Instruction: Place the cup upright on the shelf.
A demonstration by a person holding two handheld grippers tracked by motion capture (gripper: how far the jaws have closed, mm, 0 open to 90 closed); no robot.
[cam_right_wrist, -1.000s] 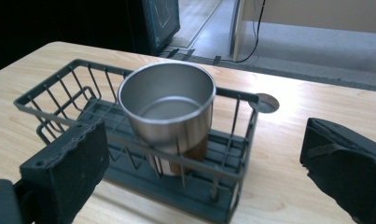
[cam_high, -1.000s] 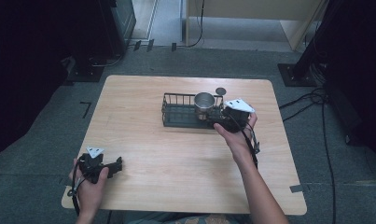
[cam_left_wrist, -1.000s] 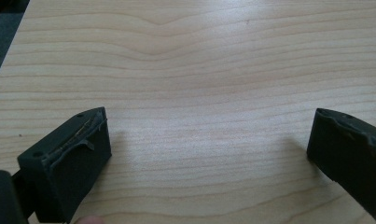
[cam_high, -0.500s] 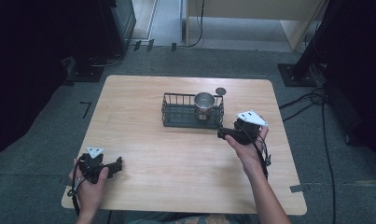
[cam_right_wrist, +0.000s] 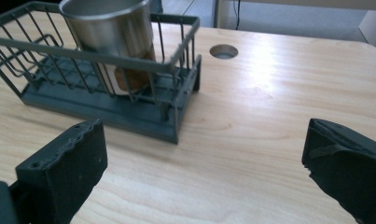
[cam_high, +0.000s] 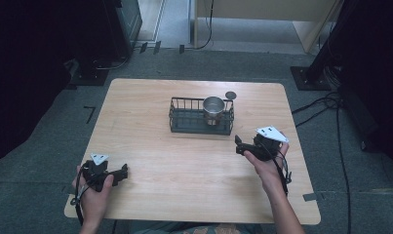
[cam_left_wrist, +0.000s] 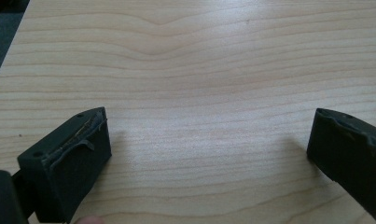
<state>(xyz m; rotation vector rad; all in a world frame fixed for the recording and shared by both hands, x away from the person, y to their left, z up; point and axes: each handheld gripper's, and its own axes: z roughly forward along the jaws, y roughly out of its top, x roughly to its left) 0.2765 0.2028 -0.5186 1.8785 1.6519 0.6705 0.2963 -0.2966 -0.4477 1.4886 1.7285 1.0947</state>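
The left tongs (cam_high: 122, 171) sit low over the near left of the wooden surface (cam_high: 150, 146), jaws spread wide with only bare wood grain between them. The right tongs (cam_high: 239, 145) hover over the right side, jaws likewise released and holding nothing. Just beyond and to the left of the right tongs stands a dark wire basket (cam_right_wrist: 45, 88), its long axis running left to right across the surface. A steel cup (cam_right_wrist: 112, 37) stands upright in its right end, mouth up. Past the basket's right corner is a round hole (cam_right_wrist: 223, 51) in the surface.
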